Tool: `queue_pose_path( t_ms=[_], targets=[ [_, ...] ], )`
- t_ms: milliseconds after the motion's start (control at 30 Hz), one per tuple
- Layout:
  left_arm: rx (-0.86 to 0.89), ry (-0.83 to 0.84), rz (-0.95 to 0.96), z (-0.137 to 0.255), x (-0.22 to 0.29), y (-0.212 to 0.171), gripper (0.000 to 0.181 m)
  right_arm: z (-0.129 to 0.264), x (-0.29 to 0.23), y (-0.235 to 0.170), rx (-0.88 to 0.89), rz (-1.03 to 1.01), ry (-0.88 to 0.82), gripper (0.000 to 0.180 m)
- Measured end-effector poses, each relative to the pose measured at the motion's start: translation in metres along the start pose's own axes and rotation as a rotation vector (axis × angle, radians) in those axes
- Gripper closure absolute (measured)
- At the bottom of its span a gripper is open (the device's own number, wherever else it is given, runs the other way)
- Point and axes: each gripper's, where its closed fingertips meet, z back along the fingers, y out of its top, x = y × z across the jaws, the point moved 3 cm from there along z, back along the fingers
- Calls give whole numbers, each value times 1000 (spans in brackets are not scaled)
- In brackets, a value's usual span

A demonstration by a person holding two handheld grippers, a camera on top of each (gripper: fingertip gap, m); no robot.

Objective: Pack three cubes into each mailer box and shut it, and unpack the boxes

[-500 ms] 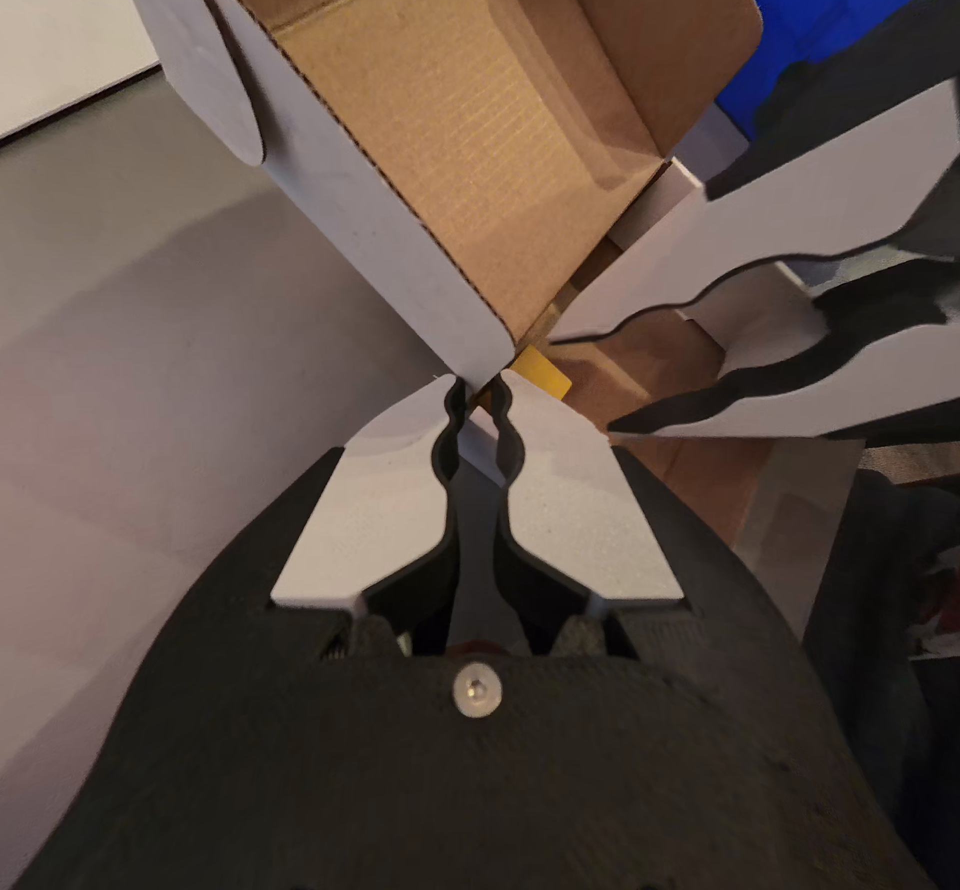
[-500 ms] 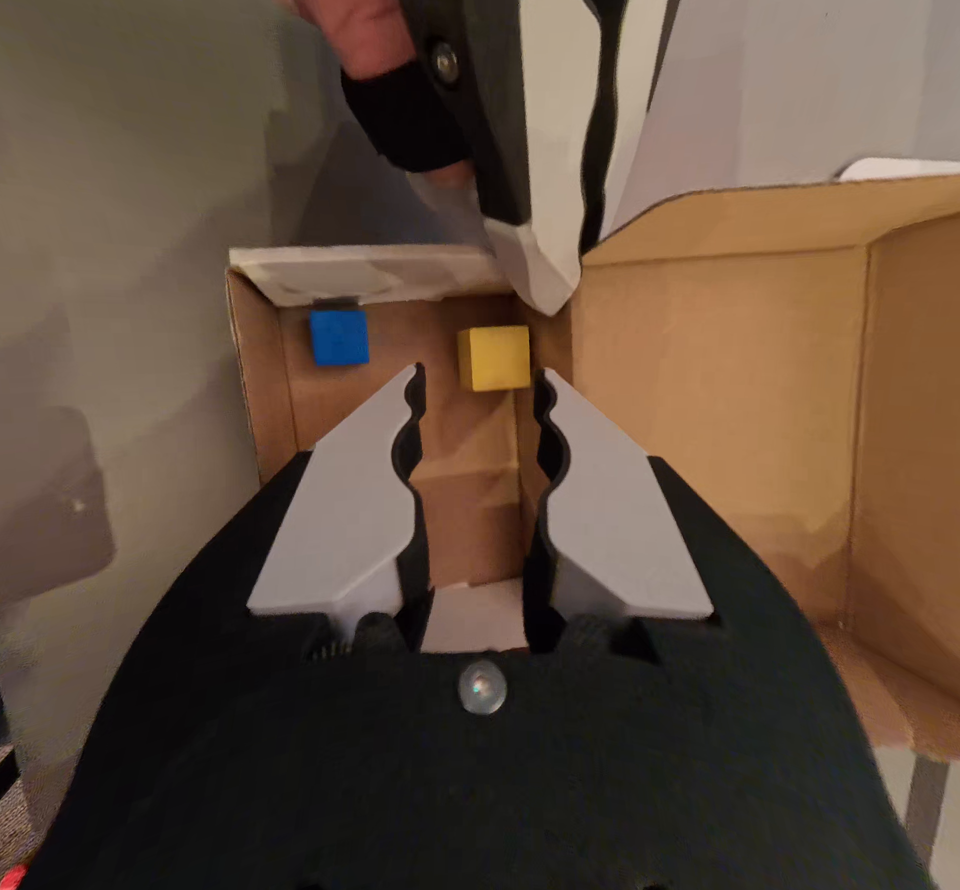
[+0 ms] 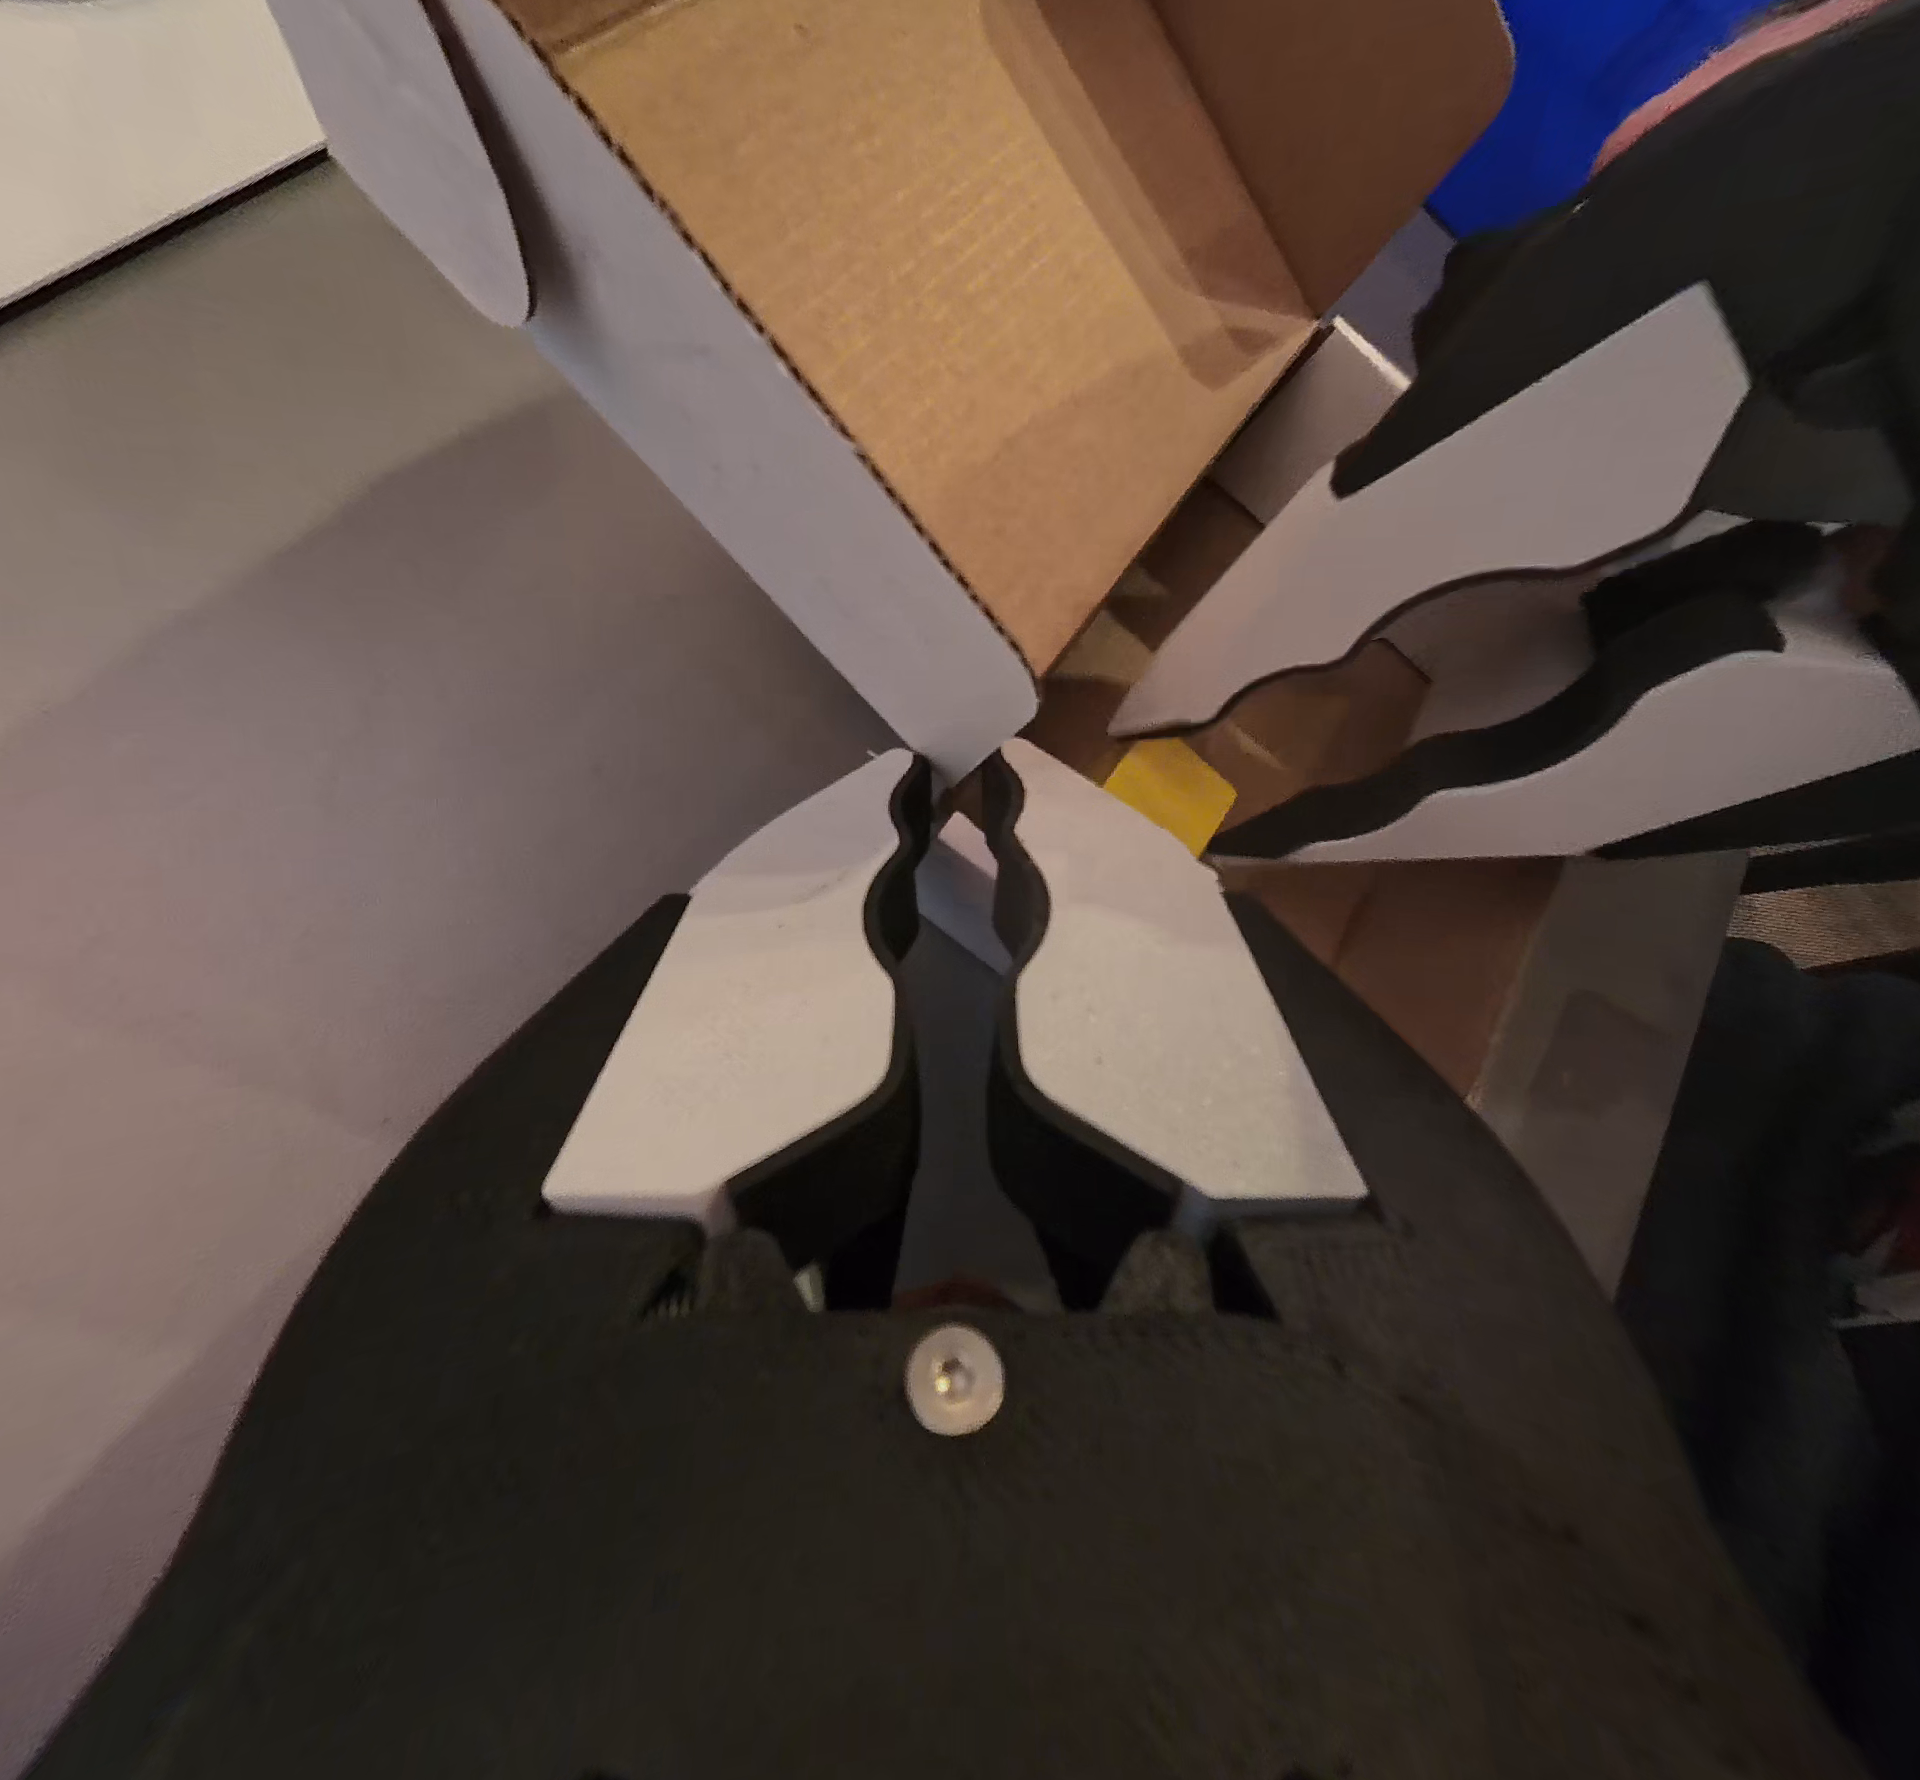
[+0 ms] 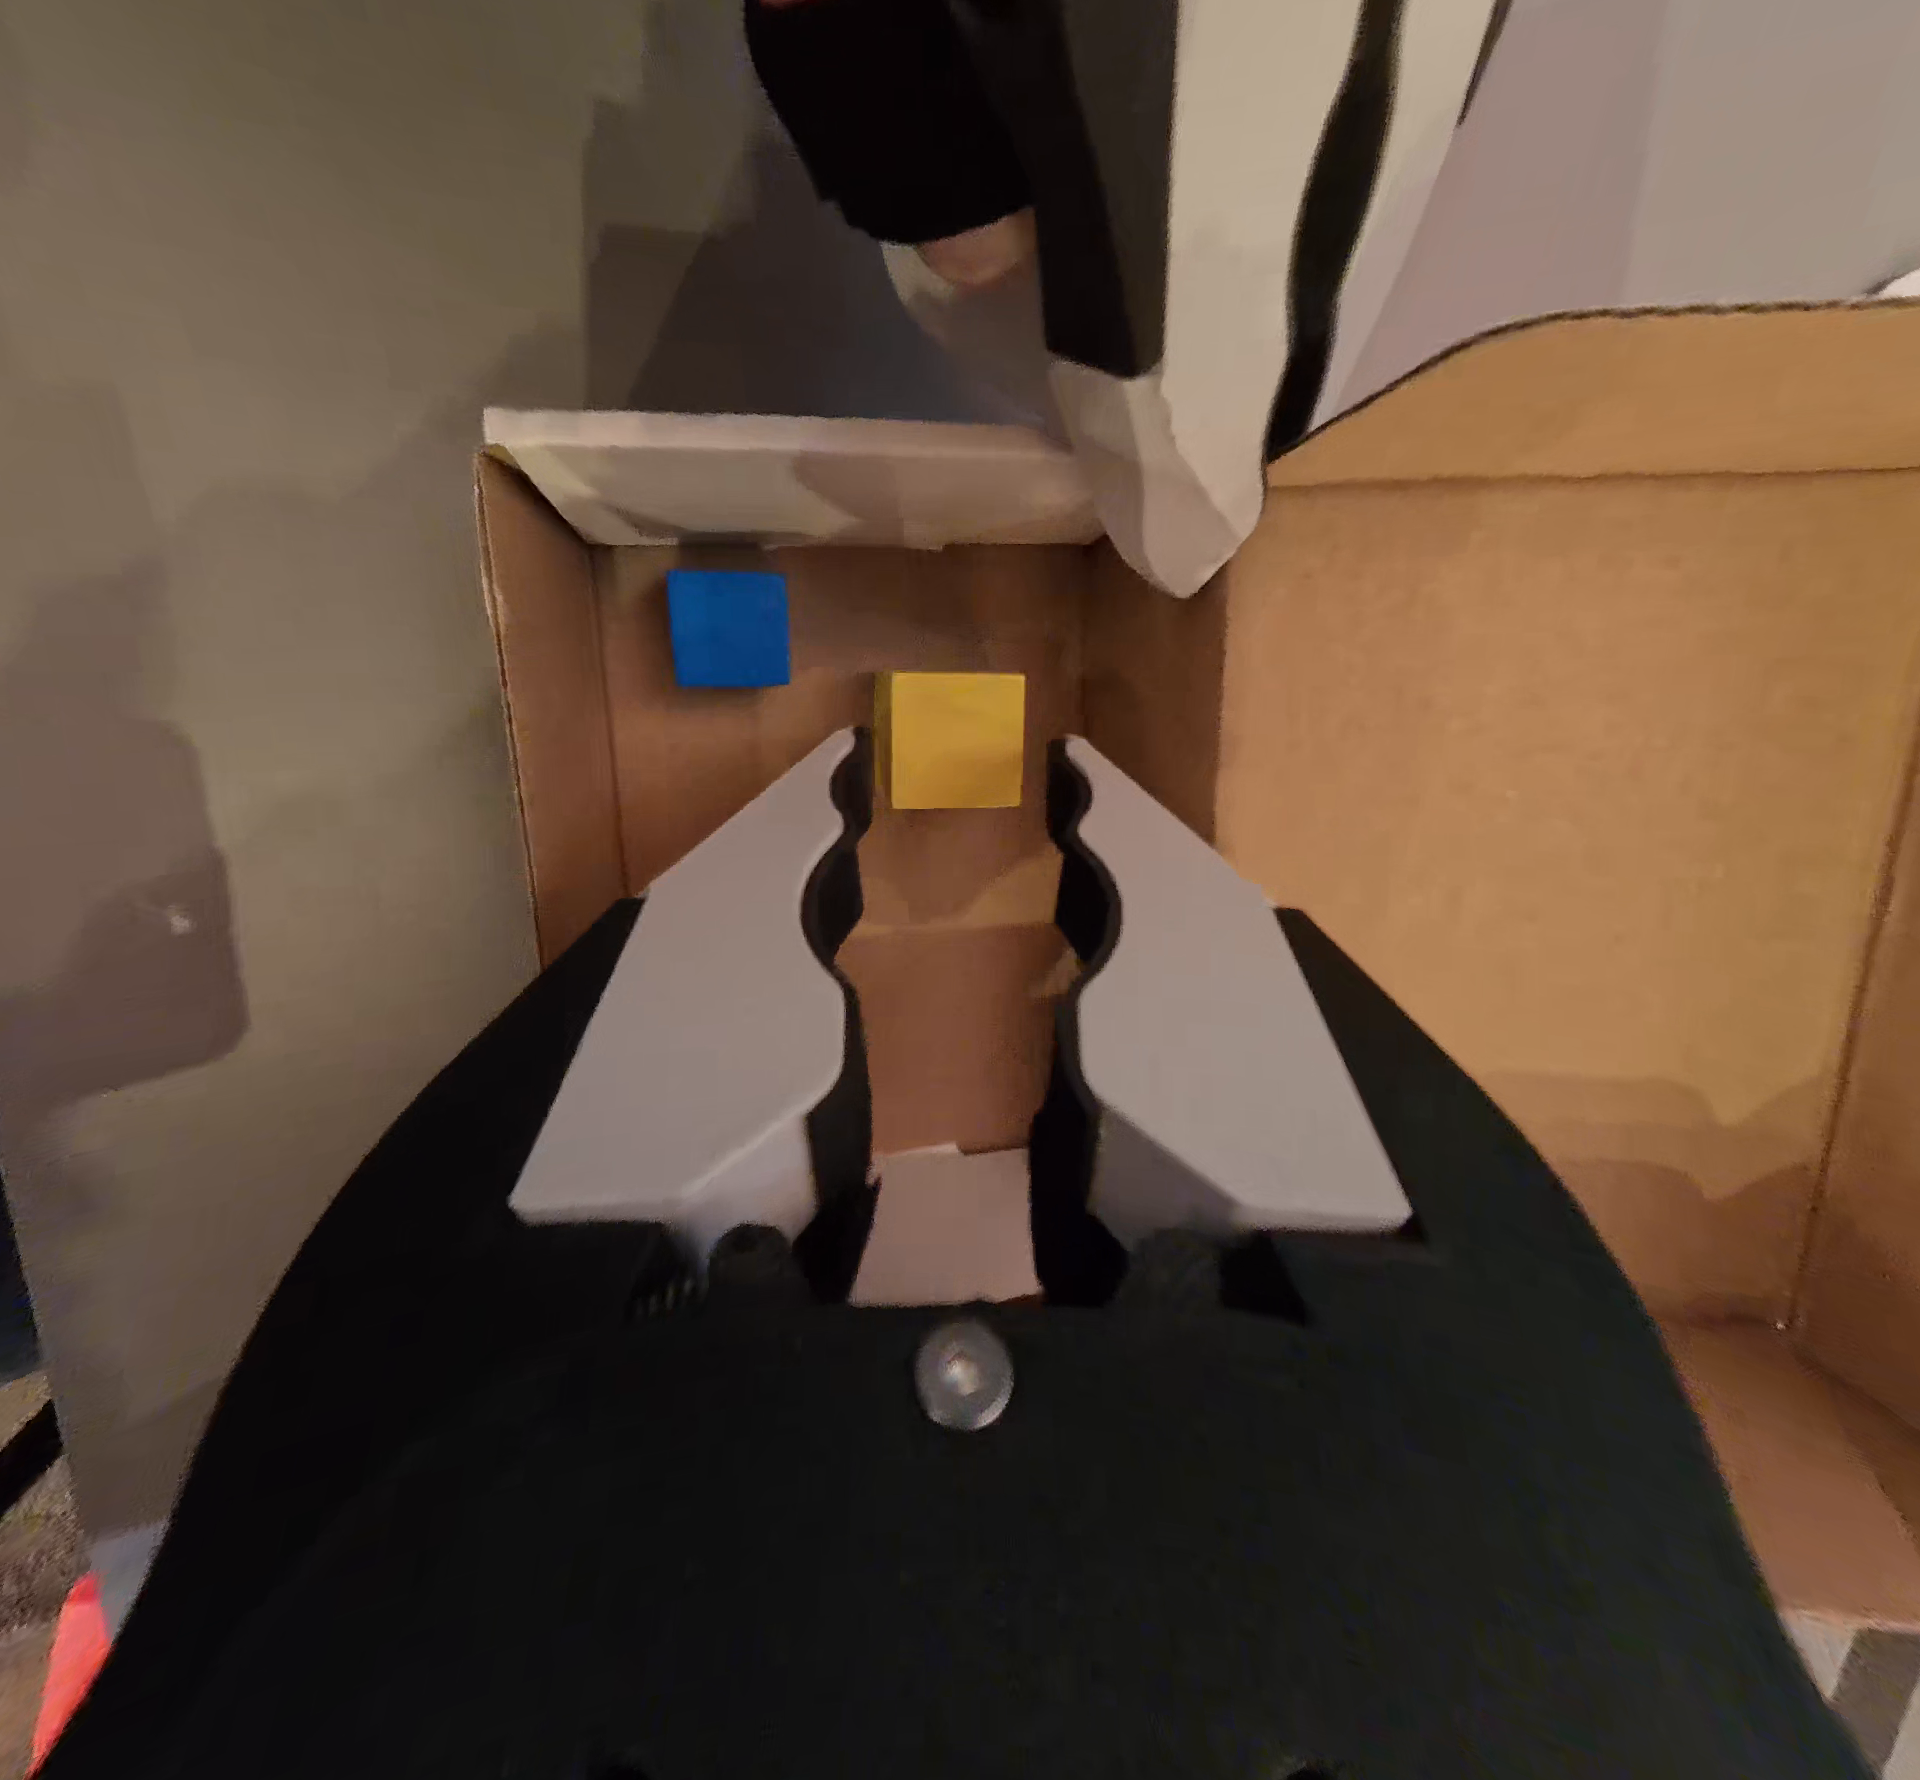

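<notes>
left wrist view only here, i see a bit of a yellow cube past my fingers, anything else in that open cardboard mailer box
observer: Yes. A small blue cube lies by the far wall of the brown cardboard mailer box, left of the small yellow cube and apart from it.
operator: is the right gripper holding the yellow one
observer: No. The right gripper is open; the yellow cube shows between its fingertips with a gap on each side.
operator: any third cube in there
observer: None shows in the right wrist view, though the gripper hides part of the box floor.
</notes>
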Motion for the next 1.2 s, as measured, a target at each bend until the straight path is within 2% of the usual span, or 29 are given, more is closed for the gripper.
queue_pose_path(
  t_ms=[67, 100, 167, 200, 267, 500, 1200],
  targets=[
    [1, -2, 2, 0, 0, 0, 171, 0, 1, 1, 1, -17, -15, 131],
    [1, -2, 2, -1, 0, 0, 171, -2, 2, 0, -10, -6, -26, 130],
    [1, -2, 0, -1, 0, 1, 172, -8, 1, -3, -37, 4, -22, 137],
    [1, -1, -2, -1, 1, 0, 172, -11, -1, -4, -50, 10, -3, 152],
    [0, 2, -7, -1, 1, 0, 171, -12, 0, -3, -43, 24, -22, 153],
    [-1, -4, -12, -1, 0, 0, 172, -1, 0, -1, -27, 52, -67, 154],
    [2, 1, -16, -1, 0, 1, 172, 67, 10, -6, 31, 40, -209, 154]
  ],
)
